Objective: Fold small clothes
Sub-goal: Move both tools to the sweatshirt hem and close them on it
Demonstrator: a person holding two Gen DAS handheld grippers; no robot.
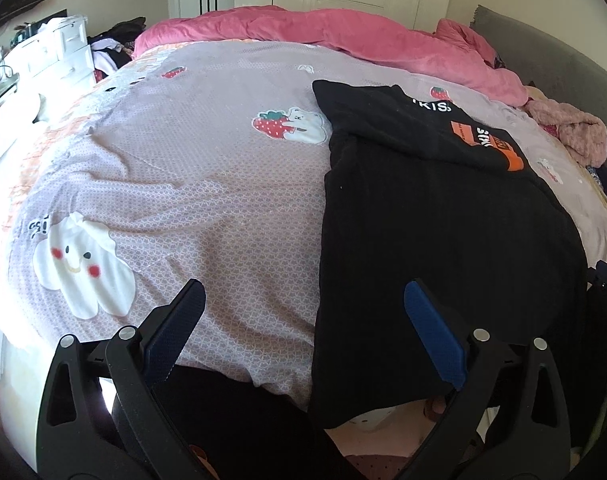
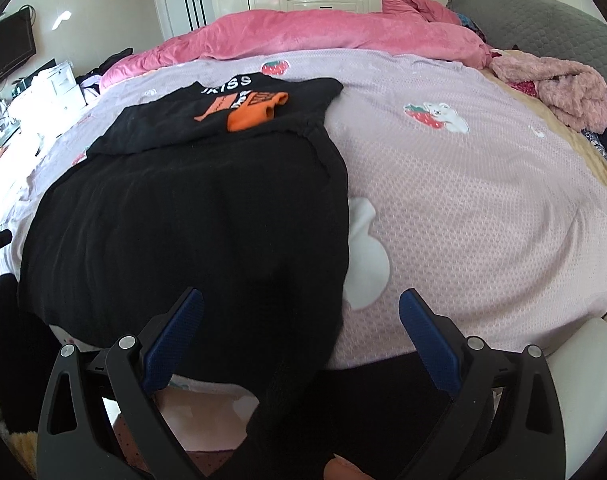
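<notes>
A black garment [image 1: 443, 240] with an orange and white print lies spread on the bed. Its near edge hangs over the bed's front edge. In the left wrist view it fills the right half. In the right wrist view the garment [image 2: 191, 216] fills the left half, with its printed part [image 2: 243, 108] folded over at the far end. My left gripper [image 1: 303, 304] is open and empty, above the garment's left edge near the bed's front. My right gripper [image 2: 301, 308] is open and empty, above the garment's right edge near the bed's front.
The bed has a lilac sheet [image 1: 183, 168] with strawberry and bear prints. A pink duvet [image 1: 303, 28] is bunched along the far side. A fluffy pink garment [image 2: 567, 88] lies at the far right by a grey headboard [image 2: 543, 16]. White drawers [image 1: 51, 48] stand at the left.
</notes>
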